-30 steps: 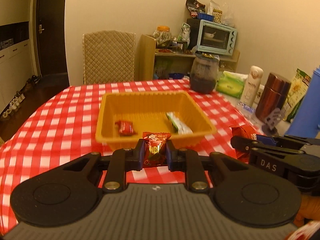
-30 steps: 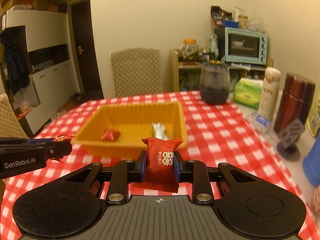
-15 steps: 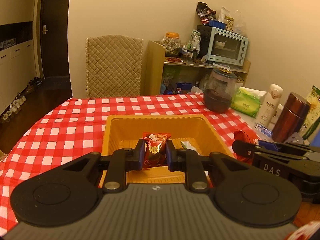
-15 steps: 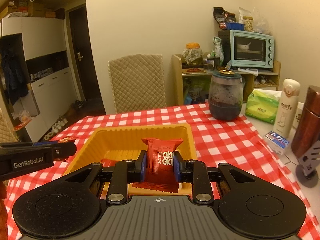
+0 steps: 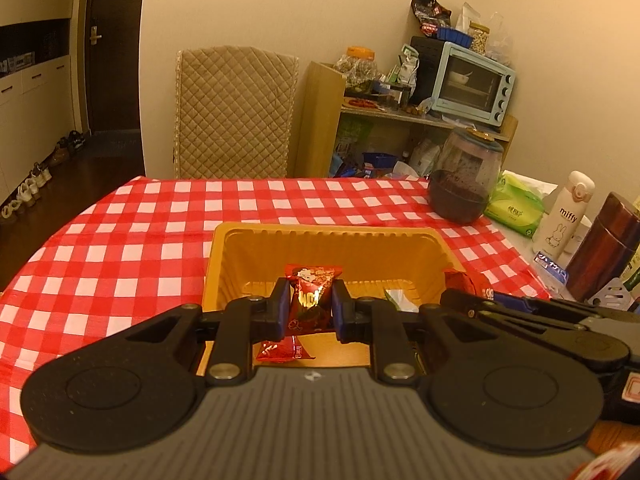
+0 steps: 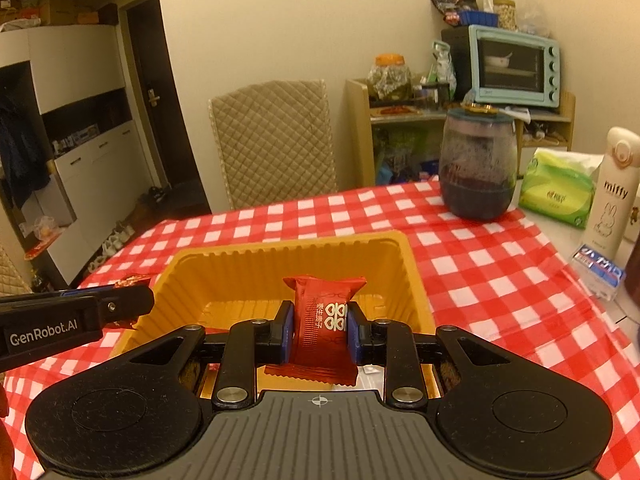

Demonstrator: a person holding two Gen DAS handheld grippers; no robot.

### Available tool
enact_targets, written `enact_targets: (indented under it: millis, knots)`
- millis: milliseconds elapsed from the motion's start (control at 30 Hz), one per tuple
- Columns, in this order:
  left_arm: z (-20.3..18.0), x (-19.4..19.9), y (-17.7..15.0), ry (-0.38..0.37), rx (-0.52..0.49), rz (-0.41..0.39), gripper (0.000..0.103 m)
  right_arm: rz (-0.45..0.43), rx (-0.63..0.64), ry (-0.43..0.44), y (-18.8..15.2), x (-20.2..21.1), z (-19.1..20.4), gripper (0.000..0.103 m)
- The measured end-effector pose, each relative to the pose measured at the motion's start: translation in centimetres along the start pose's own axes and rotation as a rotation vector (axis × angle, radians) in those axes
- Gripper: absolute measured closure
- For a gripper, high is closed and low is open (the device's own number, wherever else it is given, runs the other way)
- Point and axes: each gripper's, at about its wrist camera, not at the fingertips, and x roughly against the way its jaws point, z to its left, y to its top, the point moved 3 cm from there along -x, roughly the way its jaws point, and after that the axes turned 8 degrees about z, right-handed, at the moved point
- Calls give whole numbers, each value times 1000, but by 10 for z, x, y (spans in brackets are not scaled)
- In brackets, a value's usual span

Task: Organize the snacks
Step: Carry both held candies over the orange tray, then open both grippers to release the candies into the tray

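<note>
An orange plastic tray sits on the red-checked tablecloth. My left gripper is shut on a small red snack packet with gold print, held over the tray's near end. My right gripper is shut on a red snack packet with white characters, also over the tray's near part. A green-and-white wrapper lies in the tray, partly hidden by the grippers. Each gripper shows in the other's view: the right at the tray's right rim, the left at its left rim.
On the table's right side stand a dark glass jar, a green tissue pack, a white Miffy bottle, a brown metal flask and a small blue box. A quilted chair stands behind the table.
Both grippers have moved forward with their packets, from the table in front of the tray to over its near end. The tray now looks larger and closer.
</note>
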Motion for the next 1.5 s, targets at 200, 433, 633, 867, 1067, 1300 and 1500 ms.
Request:
enact_targets:
  millis: [200,433,633,867,1067,1300,1500]
  knots:
    - [0,-12,4,-19,-2,16,83,7,-8,2,1,-8,-2,76]
    - [12,-10,2,11,18,20,76,8,-40,10,1,-7,-6,76]
    - [23,-6,3,25,47,11,76,1,-49,34,2,-5,-3,76]
    - [22,-6,1,26,37,13,75,-4,-63,61,2,-7,0,75]
    - [23,-7,-1,27,32,20,73,-37,-131,84,5,-6,-8,43]
    - [22,-6,-2,31,25,21,72,-56,-176,66,7,3,-20,43]
    - [19,-6,-5,31,12,27,72,-45,-166,55,4,6,-18,43]
